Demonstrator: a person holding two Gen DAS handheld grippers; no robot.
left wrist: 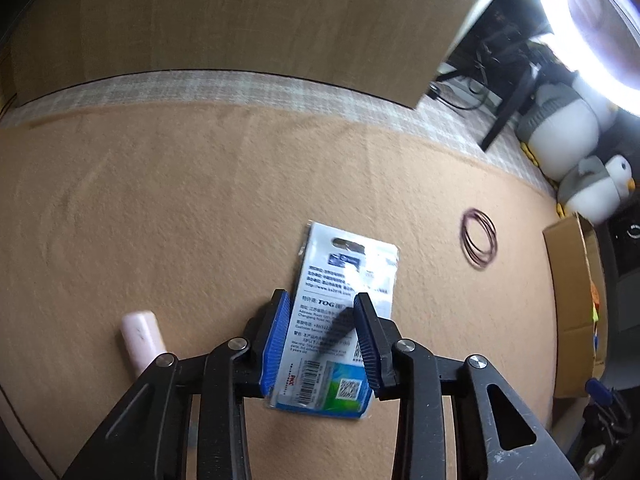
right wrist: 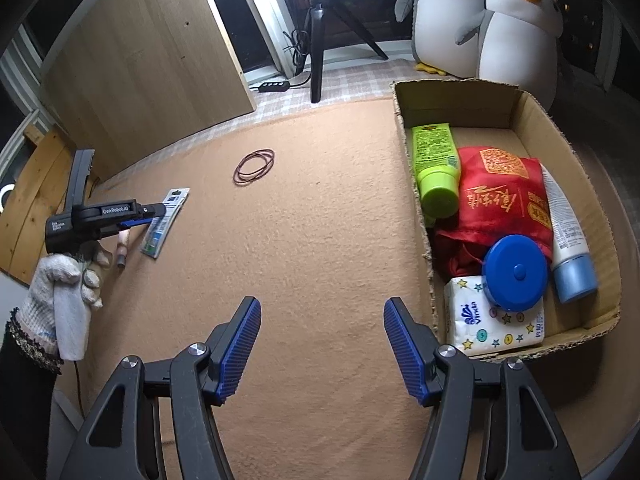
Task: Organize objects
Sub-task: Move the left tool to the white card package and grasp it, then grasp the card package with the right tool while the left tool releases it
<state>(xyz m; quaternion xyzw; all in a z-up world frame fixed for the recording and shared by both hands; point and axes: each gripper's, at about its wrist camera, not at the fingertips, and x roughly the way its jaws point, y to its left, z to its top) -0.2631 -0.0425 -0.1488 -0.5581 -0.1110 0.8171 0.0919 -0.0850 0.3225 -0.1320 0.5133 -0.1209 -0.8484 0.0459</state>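
A flat white and blue packet with a barcode lies on the tan mat. My left gripper points down over its near half. The blue pads straddle it narrowly and the right fingertip casts a shadow on it; the packet still lies flat. In the right wrist view a gloved hand holds that left gripper over the packet. A pink tube lies just left of it. My right gripper hangs open over bare mat, beside the cardboard box.
The box holds a green tube, a red bag, a blue round case, a tissue pack and a white tube. Brown rubber bands lie mid-mat. Plush penguins, a tripod and a wooden board stand behind.
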